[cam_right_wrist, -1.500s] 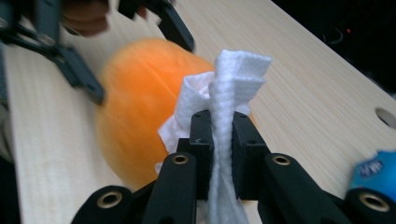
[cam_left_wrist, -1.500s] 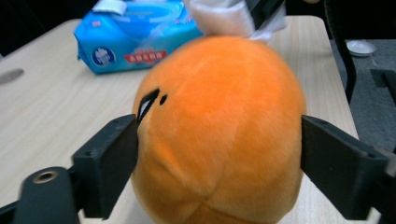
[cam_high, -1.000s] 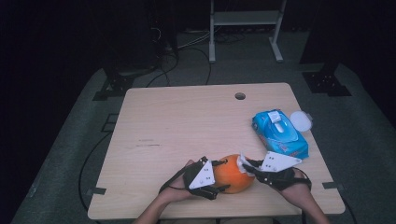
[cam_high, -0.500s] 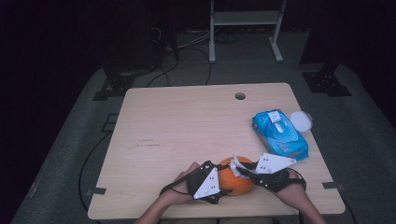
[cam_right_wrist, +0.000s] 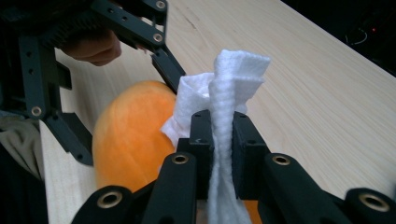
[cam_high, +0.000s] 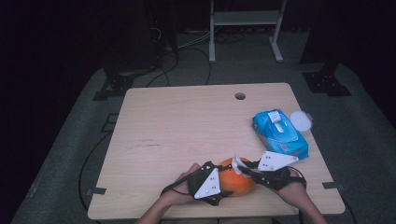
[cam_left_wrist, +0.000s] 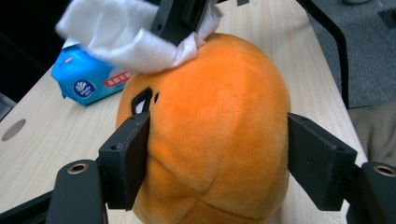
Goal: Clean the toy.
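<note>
The left gripper point(cam_high: 223, 184) clamps the orange plush toy point(cam_left_wrist: 210, 135) from both sides, jaws pressed into the fur after a small loosening and re-squeeze just now, and pins it near the front edge of the table point(cam_high: 187, 126). The right gripper point(cam_right_wrist: 223, 122) is pinched tight on a folded white wipe point(cam_right_wrist: 224, 88), and that wipe sits against the top of the toy. It looks like a wiping job! To do it well, I'd say keep the left hold firm but not crushing, so the soft body doesn't roll, and drag the wipe in short strokes across the fur with the fold flat. The blue wipe packet point(cam_high: 280, 133) lies well apart, to the right, its white lid point(cam_high: 300, 121) beside it.
</note>
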Demonstrator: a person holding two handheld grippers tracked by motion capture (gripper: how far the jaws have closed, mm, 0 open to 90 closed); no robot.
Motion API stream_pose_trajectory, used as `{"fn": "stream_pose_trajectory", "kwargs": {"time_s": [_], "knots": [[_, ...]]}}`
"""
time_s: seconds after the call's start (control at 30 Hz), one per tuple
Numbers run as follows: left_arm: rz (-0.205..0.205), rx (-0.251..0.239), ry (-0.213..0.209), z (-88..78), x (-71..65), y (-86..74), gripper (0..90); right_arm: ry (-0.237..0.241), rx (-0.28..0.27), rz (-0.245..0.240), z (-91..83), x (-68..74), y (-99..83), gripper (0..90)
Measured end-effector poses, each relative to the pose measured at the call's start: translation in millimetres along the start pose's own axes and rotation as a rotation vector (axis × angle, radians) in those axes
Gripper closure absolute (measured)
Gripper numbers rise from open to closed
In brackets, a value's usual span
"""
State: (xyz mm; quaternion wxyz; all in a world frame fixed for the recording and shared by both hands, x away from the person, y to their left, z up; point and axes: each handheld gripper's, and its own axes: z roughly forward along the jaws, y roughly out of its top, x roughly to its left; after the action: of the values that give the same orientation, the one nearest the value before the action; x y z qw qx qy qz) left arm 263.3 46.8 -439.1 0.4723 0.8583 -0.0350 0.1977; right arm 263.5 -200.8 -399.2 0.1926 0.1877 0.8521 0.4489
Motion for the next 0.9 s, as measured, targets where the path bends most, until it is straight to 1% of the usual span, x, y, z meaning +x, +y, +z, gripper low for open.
{"fn": "stream_pose_trajectory", "kwargs": {"time_s": [0.07,0.13,0.2,0.23,0.27,0.3,0.33,0.4,0.43,0.5,0.57,0.63,0.7,0.77,0.83,0.9], "knots": [[-0.039,-0.007,-0.001,-1.7,5.2,-4.5,27.6,-0.026,0.017,0.020,-2.3,-6.5,-5.6,79.5],[-0.056,-0.003,-0.001,-4.3,9.0,-8.5,27.6,-0.047,0.021,0.051,-5.4,-14.8,-14.0,79.5],[-0.094,-0.007,-0.007,-7.2,13.5,-14.9,27.6,-0.067,0.031,0.077,-8.4,-21.3,-22.2,79.5],[-0.103,-0.011,-0.012,-7.6,14.7,-16.5,27.5,-0.064,0.033,0.093,-9.7,-23.6,-25.6,79.5],[-0.101,-0.011,-0.012,-7.3,14.6,-16.3,27.5,-0.046,0.023,0.119,-10.7,-25.6,-27.7,79.5],[-0.100,-0.012,-0.012,-6.4,13.7,-15.4,27.3,-0.044,0.017,0.125,-10.8,-25.6,-27.1,79.5],[-0.087,-0.006,-0.010,-5.4,12.7,-13.5,27.0,-0.043,0.013,0.121,-10.6,-24.4,-25.5,79.4],[-0.082,-0.003,-0.008,-5.0,11.9,-12.6,26.9,-0.018,-0.015,0.099,-9.4,-17.9,-18.2,79.4],[-0.085,-0.003,-0.009,-5.3,12.3,-13.1,26.9,-0.002,-0.024,0.091,-8.6,-15.0,-15.2,79.4],[-0.099,-0.004,-0.012,-7.1,14.4,-16.1,26.9,-0.008,-0.015,0.059,-7.0,-12.2,-12.8,79.3],[-0.123,-0.007,-0.013,-8.2,16.9,-18.9,26.8,-0.014,-0.014,0.072,-7.8,-15.9,-15.6,79.2],[-0.148,-0.011,-0.015,-9.9,19.6,-22.1,26.6,-0.052,0.018,0.087,-9.5,-24.3,-24.6,79.2],[-0.161,-0.013,-0.018,-10.3,21.6,-23.9,26.5,-0.054,0.011,0.143,-12.7,-31.5,-33.7,79.2],[-0.165,-0.011,-0.019,-9.8,22.2,-24.3,26.2,-0.063,0.013,0.150,-15.6,-32.9,-35.8,79.3],[-0.176,-0.007,-0.017,-9.5,22.7,-24.6,25.7,-0.056,-0.016,0.145,-17.9,-29.7,-31.2,79.2],[-0.200,-0.001,-0.015,-10.2,24.7,-25.5,25.3,-0.014,-0.049,0.123,-18.5,-24.7,-24.6,79.2]]}}
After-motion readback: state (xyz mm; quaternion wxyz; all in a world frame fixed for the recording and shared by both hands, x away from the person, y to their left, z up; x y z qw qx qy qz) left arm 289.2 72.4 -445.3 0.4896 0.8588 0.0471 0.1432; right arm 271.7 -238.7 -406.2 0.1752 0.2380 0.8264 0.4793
